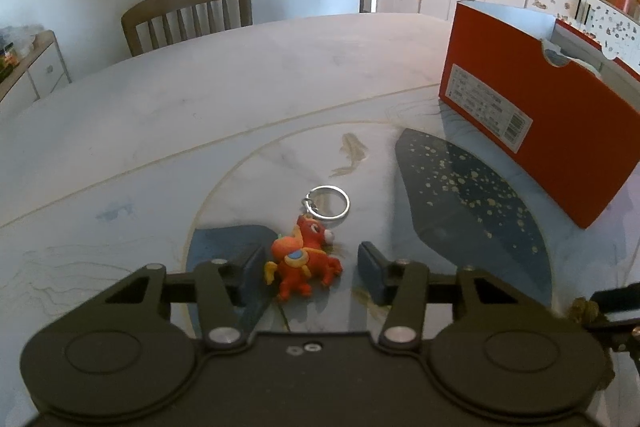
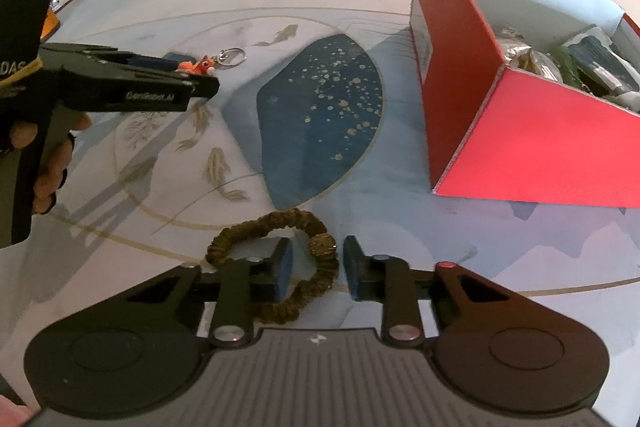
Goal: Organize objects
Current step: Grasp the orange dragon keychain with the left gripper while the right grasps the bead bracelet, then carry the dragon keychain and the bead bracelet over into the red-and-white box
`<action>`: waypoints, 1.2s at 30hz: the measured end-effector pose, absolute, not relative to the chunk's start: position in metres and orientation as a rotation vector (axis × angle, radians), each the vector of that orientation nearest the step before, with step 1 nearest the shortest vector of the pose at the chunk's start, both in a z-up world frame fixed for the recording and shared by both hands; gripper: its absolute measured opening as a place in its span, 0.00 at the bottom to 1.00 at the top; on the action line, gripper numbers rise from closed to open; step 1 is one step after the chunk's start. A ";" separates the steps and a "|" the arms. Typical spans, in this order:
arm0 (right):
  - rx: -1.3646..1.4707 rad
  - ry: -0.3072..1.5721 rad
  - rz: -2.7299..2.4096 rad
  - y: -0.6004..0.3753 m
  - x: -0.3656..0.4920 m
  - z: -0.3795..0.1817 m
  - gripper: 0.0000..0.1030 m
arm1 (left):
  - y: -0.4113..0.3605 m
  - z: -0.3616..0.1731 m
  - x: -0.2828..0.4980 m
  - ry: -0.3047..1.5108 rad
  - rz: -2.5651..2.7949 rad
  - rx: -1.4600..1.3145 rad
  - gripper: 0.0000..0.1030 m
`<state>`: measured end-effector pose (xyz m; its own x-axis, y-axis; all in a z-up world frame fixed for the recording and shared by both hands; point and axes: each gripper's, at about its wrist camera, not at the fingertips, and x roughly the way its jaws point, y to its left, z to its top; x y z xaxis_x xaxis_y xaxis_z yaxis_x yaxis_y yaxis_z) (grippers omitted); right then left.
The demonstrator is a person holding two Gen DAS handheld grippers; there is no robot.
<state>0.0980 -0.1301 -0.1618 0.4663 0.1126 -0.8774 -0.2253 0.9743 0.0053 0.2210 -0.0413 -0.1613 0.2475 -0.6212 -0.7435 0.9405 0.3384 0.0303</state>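
Scrunchie (image 2: 280, 259) only under right claw (image 2: 318, 267)

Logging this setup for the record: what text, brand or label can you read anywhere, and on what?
"GenRobot.AI": side of the left tool.
"DAS": cut-off letters on that tool's handle.
White label on the red box: print and barcode too small to read.
Nothing else legible.

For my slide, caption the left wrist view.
Open left hand-held gripper straddling a red toy keychain on the table, red box nearby.
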 end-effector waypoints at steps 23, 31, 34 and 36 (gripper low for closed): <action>0.020 0.981 0.261 -0.136 0.073 -0.107 0.13 | -0.017 -0.121 0.204 0.750 -1.119 0.558 0.35; 0.088 0.948 0.290 -0.148 0.069 -0.077 0.13 | -0.010 -0.083 0.190 0.741 -1.151 0.527 0.35; 0.096 0.924 0.300 -0.154 0.069 -0.063 0.13 | -0.010 -0.069 0.182 0.725 -1.167 0.514 0.35; 0.099 0.911 0.307 -0.158 0.070 -0.055 0.13 | -0.010 -0.059 0.179 0.720 -1.177 0.493 0.35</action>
<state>0.0698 -0.1575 -0.0547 0.5728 0.3030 -0.7616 -0.2197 0.9519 0.2135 0.1785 -0.0099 -0.0588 0.2067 -0.6509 -0.7305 0.9467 0.3216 -0.0187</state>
